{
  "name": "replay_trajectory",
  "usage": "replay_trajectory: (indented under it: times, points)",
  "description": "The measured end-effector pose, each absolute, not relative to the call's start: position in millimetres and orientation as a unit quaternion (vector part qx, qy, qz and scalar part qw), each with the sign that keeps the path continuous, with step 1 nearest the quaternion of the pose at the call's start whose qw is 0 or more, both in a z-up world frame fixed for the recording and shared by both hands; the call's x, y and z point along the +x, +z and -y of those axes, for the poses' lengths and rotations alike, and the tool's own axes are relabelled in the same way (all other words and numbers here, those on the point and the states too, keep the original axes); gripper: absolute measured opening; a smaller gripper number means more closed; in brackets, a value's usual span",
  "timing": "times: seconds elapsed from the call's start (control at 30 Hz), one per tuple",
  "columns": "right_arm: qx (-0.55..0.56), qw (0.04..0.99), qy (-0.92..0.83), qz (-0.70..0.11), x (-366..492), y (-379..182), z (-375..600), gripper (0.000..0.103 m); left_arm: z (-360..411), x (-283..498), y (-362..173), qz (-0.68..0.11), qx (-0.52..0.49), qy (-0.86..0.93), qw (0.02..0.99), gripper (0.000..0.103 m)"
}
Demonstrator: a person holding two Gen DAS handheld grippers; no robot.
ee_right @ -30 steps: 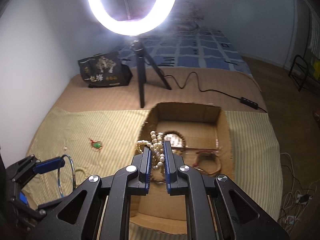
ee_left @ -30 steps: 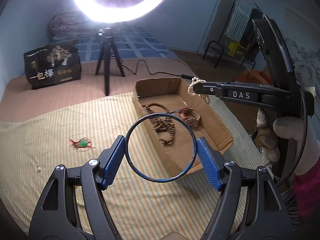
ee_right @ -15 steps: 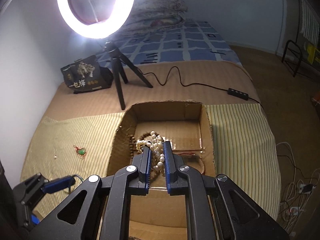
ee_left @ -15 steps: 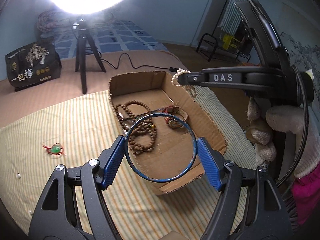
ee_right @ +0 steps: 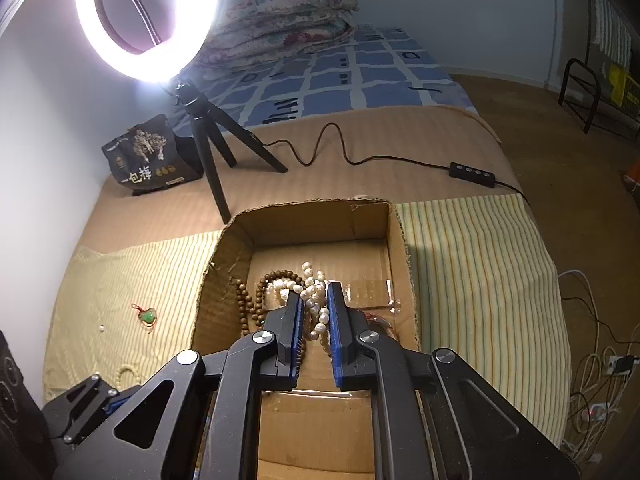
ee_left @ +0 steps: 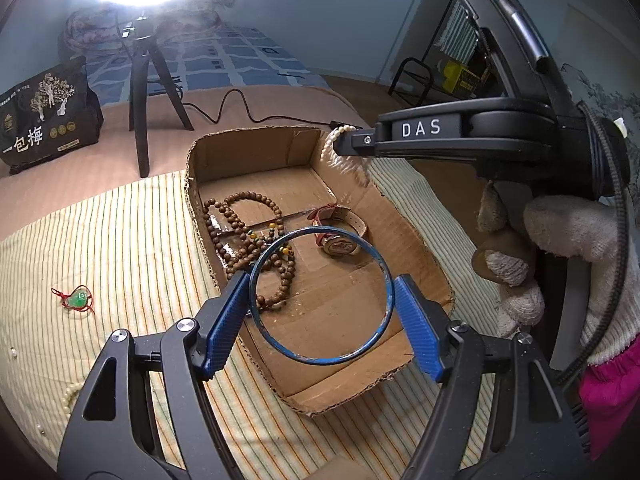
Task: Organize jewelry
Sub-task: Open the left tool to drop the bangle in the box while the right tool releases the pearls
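Observation:
My left gripper (ee_left: 320, 298) is shut on a thin blue bangle (ee_left: 384, 276) and holds it above the near half of an open cardboard box (ee_left: 416, 236). My right gripper (ee_right: 313, 294) is shut on a white pearl strand (ee_right: 312, 292), which dangles over the box (ee_right: 400, 248); it also shows in the left wrist view (ee_left: 340, 146) above the box's far right wall. Inside the box lie brown wooden beads (ee_left: 236, 224) and a red-strapped watch (ee_left: 340, 240). A green pendant on red cord (ee_left: 76, 300) lies on the striped cloth at the left.
A ring light on a black tripod (ee_right: 208, 132) stands behind the box, with its cable and switch (ee_right: 472, 170) running right. A black bag (ee_left: 44, 120) sits at the back left. Small loose pearls (ee_left: 70, 396) lie on the cloth near the left edge.
Both grippers have moved forward over the box, which now looks nearer and larger. The pearl strand has swung lower beside the right fingers. The bangle stays held.

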State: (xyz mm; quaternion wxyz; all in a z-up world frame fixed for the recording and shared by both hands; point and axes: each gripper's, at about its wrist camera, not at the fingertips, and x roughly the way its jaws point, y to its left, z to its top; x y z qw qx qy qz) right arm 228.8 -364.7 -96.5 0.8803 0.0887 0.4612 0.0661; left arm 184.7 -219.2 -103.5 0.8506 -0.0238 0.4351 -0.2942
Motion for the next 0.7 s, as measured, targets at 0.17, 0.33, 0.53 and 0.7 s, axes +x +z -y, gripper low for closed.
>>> replay_trajectory:
  times: [0.17,0.33,0.53,0.7]
  points:
    - [0.087,0.882,0.063,-0.459,228.3,-95.7,363.1,0.048,219.3,188.1,-107.3,-0.451,-0.027,-0.289,0.844,0.076]
    - [0.088,0.888,0.053,-0.449,225.9,-92.1,365.3,0.055,217.0,188.3,-107.9,-0.454,-0.025,-0.283,0.844,0.077]
    - [0.091,0.888,0.048,-0.448,223.6,-91.2,368.0,0.056,213.8,184.5,-105.2,-0.450,-0.021,-0.282,0.847,0.077]
    - [0.093,0.891,0.045,-0.442,219.3,-86.9,369.7,0.056,207.4,181.1,-100.7,-0.444,-0.019,-0.279,0.851,0.077]
